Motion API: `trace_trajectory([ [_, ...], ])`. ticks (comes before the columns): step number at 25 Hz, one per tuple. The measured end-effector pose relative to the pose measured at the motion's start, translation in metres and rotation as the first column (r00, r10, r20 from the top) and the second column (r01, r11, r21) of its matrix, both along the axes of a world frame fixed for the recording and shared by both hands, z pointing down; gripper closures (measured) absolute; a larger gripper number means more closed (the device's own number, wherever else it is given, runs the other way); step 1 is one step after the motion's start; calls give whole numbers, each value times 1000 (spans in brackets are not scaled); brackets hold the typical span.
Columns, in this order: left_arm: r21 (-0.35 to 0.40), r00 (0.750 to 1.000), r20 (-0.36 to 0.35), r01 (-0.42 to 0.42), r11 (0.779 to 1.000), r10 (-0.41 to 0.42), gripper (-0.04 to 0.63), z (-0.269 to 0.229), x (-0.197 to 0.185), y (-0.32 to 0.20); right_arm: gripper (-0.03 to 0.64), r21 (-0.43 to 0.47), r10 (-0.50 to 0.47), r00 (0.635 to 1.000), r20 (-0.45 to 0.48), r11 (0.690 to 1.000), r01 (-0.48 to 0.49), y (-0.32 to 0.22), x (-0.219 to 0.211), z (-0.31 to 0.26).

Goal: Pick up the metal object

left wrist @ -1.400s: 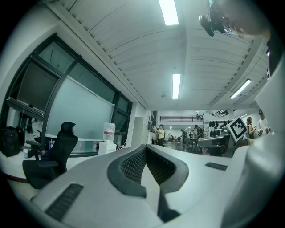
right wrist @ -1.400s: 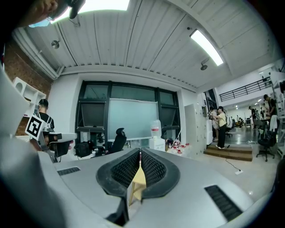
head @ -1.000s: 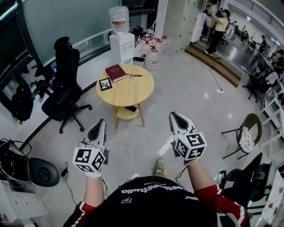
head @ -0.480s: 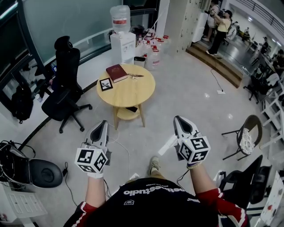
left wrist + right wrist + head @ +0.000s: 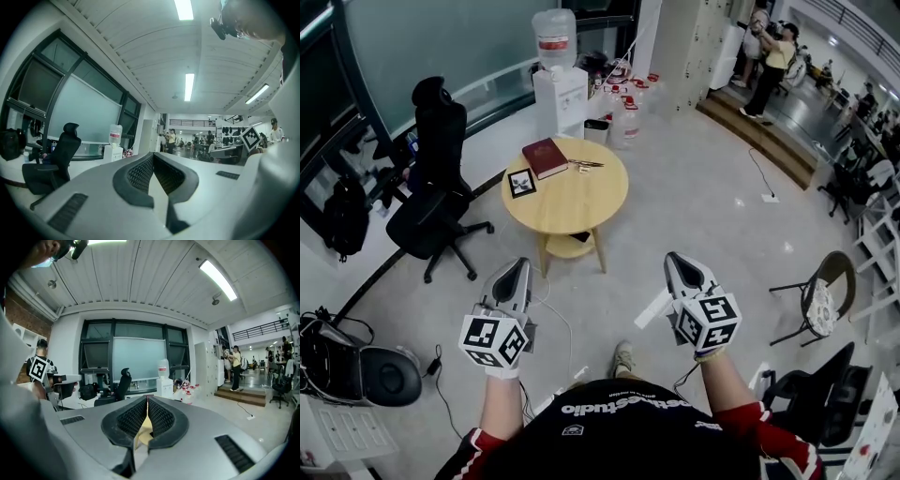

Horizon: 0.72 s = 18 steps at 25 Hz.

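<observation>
The metal object [image 5: 584, 164] is a small thin piece lying at the far edge of the round wooden table [image 5: 572, 202], beside a dark red book [image 5: 545, 156] and a square marker card [image 5: 522, 181]. Both grippers are held in the air well short of the table, pointing toward it. My left gripper [image 5: 518, 266] is shut with nothing in it, and its pads meet at the tip [image 5: 152, 154]. My right gripper [image 5: 676, 260] is also shut and empty, with its jaws together [image 5: 147, 398]. The metal object does not show in either gripper view.
A black office chair [image 5: 436, 192] stands left of the table. Behind it are a water dispenser [image 5: 555, 75] and several water bottles [image 5: 626, 108] on the floor. A white cable [image 5: 555, 309] trails across the floor. A folding chair [image 5: 820, 291] is at right, and people [image 5: 773, 61] stand far back.
The head view has shifted slightly. Both grippers sit a little lower in it and stay shut and empty. Nothing on the table has moved.
</observation>
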<state>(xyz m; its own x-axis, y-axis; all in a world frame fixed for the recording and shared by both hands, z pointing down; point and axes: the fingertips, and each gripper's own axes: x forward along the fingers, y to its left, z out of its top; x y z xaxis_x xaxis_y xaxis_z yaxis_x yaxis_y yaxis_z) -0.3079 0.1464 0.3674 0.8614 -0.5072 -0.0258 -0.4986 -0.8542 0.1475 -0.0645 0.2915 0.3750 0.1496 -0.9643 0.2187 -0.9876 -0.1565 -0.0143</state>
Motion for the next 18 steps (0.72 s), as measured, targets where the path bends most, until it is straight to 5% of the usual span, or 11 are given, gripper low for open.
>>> trace_trajectory([
  [18,44,999,33,8,999,-10,578,-22,122,-61,591,2,-55,998,42,998,55,-59,111,10],
])
